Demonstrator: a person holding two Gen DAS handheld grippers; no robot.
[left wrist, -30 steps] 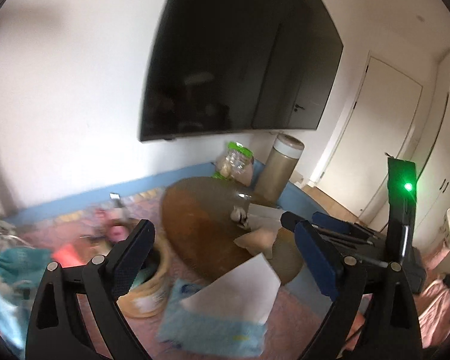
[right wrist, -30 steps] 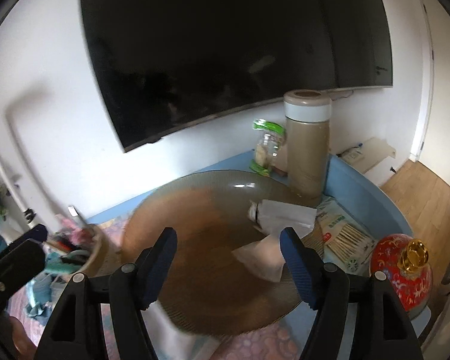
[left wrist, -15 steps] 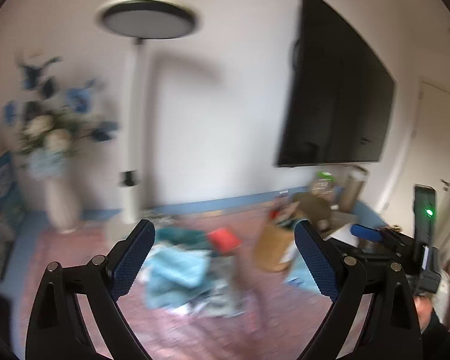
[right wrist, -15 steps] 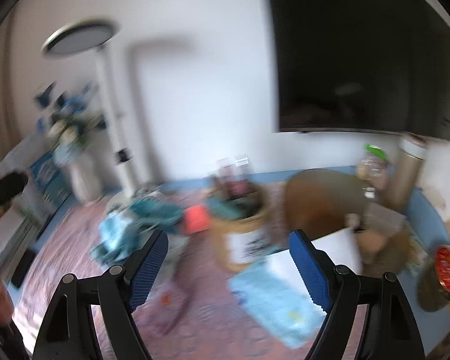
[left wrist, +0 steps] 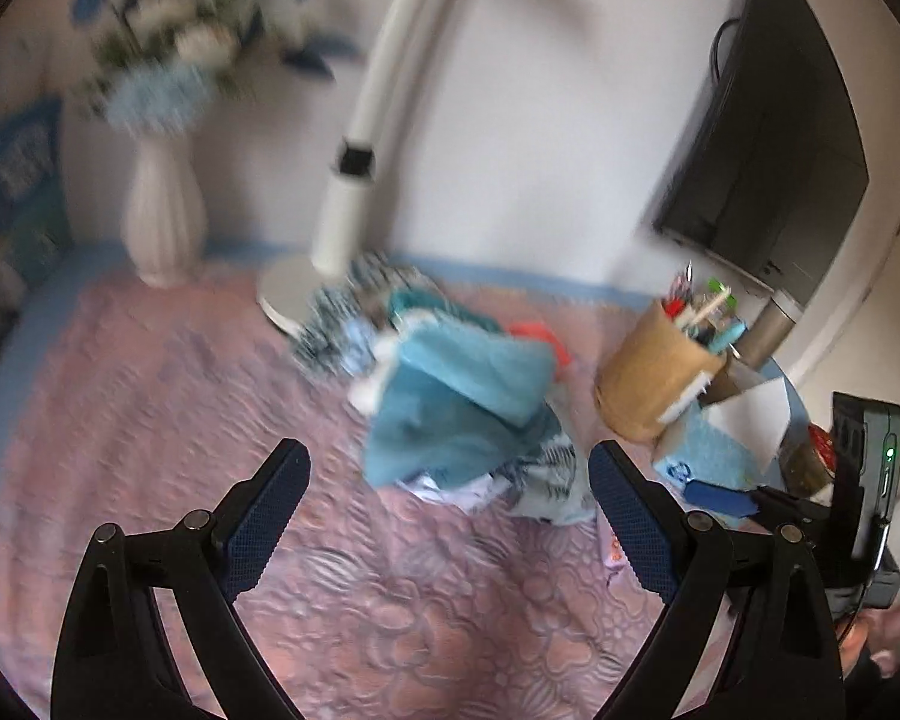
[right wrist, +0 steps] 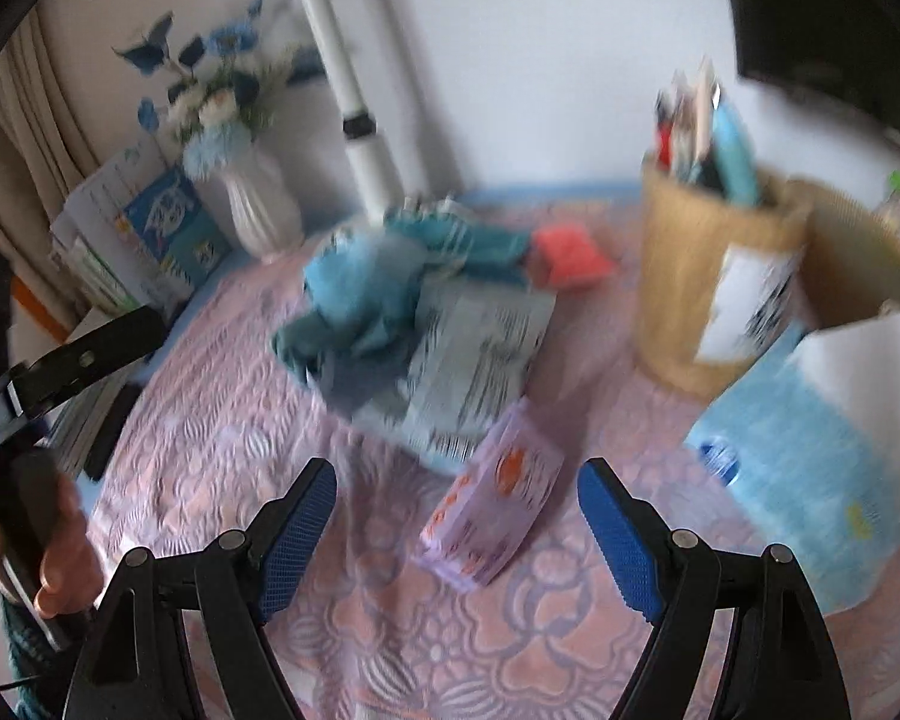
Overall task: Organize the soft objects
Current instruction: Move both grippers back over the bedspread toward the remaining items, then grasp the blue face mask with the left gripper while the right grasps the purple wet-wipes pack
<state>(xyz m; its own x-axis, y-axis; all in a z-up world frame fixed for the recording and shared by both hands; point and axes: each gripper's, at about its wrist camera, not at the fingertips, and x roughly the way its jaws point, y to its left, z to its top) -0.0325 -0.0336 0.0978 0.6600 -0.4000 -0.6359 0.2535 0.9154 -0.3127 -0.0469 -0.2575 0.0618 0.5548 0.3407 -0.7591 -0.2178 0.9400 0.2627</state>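
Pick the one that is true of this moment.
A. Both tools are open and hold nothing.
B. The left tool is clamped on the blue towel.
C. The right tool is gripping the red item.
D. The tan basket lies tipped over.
A: the left tool and the right tool both have their jaws spread with only the pink bedspread showing between them, short of the pile of cloths.

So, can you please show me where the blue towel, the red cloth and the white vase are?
blue towel (left wrist: 462, 396): left wrist view, middle of its top fold.
red cloth (right wrist: 567, 255): right wrist view, centre of the cloth.
white vase (left wrist: 162, 216): left wrist view, on its ribbed body.
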